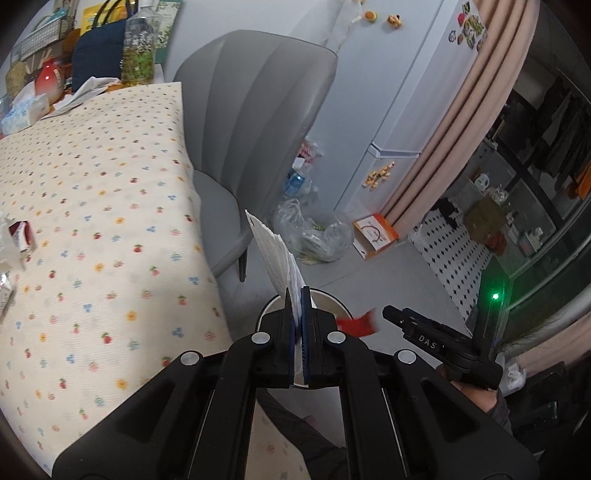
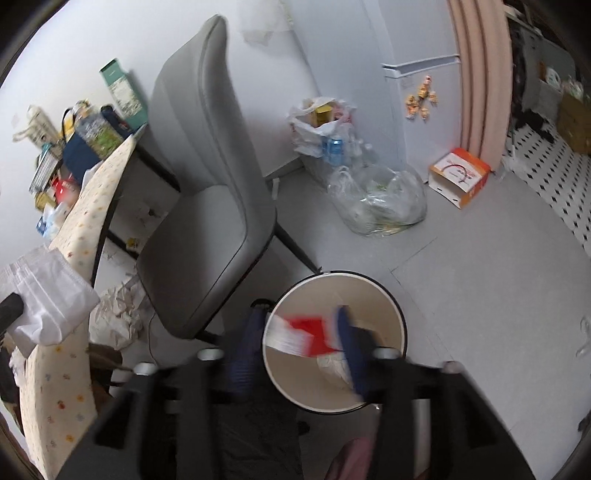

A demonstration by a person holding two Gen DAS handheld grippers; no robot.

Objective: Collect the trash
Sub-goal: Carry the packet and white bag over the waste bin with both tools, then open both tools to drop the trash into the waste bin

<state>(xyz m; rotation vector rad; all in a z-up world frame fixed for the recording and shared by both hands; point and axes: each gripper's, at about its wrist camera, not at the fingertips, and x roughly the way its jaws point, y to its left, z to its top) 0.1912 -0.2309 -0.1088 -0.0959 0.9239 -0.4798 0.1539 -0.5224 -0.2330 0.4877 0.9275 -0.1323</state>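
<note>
Quilted white paper towel [image 1: 275,254], round bin [image 2: 334,343]

- Red-and-white wrapper [image 2: 303,332]: motion-blurred in the right wrist view, between the parted fingers of the right tool [image 2: 295,343]; print unreadable, contact with the pads cannot be told.
- Waste bin [image 2: 388,295]: near rim hidden behind the tool's blurred blue fingers [image 2: 347,343]; in the left wrist view only a sliver of rim shows.
- White mask [image 2: 48,295]: lower end hidden in the left tool [image 1: 297,306], itself cut off by the frame edge.
- Worktop [image 1: 110,221]: packets at its left edge cropped.
- Fridge magnets [image 1: 469,26]: too small to identify.
</note>
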